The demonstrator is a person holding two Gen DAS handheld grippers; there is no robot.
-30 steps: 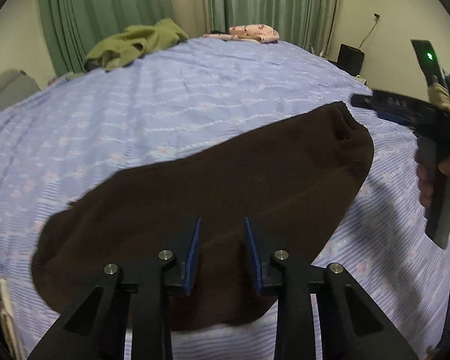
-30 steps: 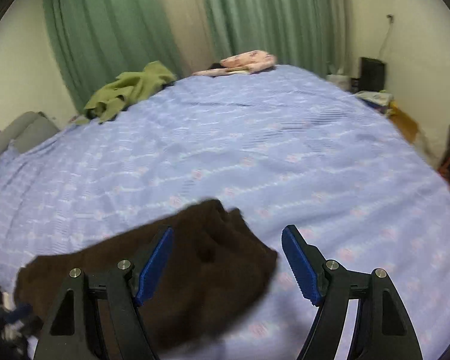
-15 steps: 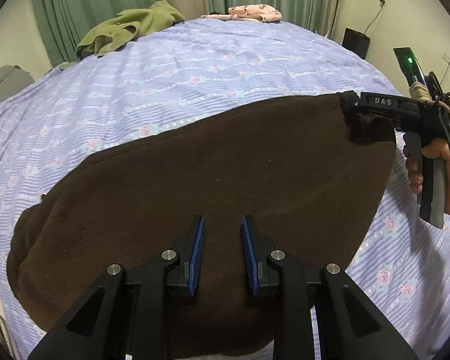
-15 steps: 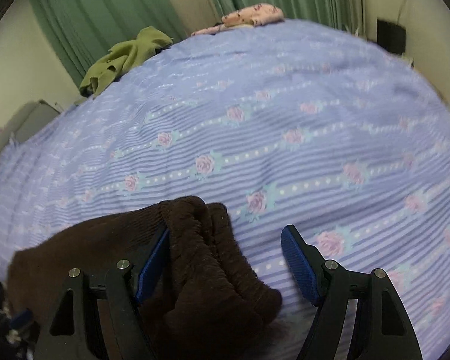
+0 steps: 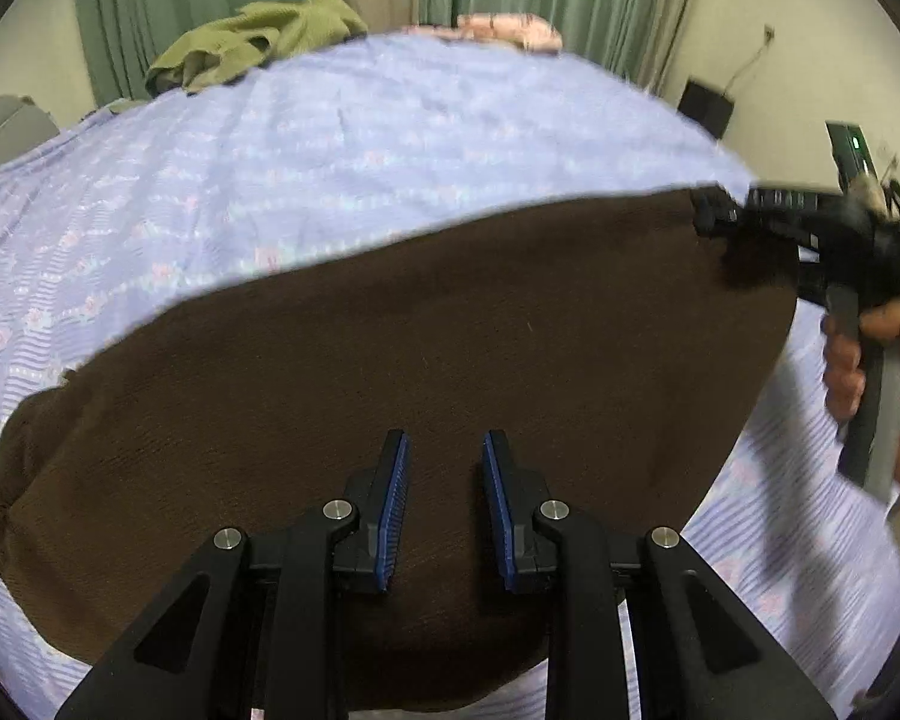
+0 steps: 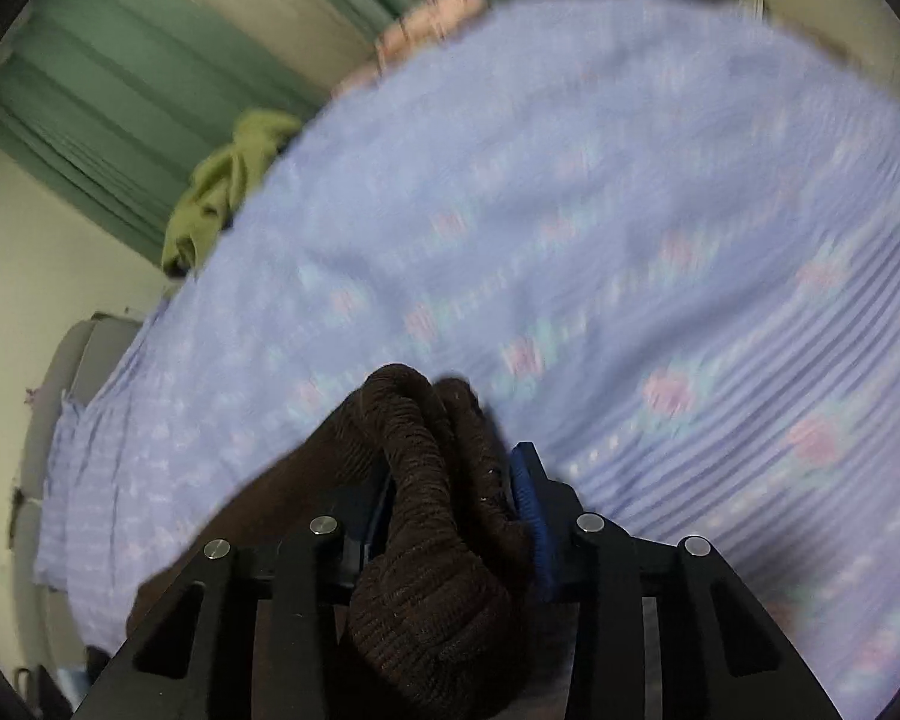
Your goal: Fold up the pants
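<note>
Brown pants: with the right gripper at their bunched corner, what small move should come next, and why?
Probably finish the right gripper's pinch. Its jaws are closing around a bunched corner of the brown pants; the left gripper hangs over the spread cloth, gripping nothing.

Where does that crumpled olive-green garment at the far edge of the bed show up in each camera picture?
Left wrist view: crumpled olive-green garment lies top left, against the green curtain.
Right wrist view: it sits left of centre, tilted with the frame.
Shared landmark: the pink bundle farther along that edge.
</note>
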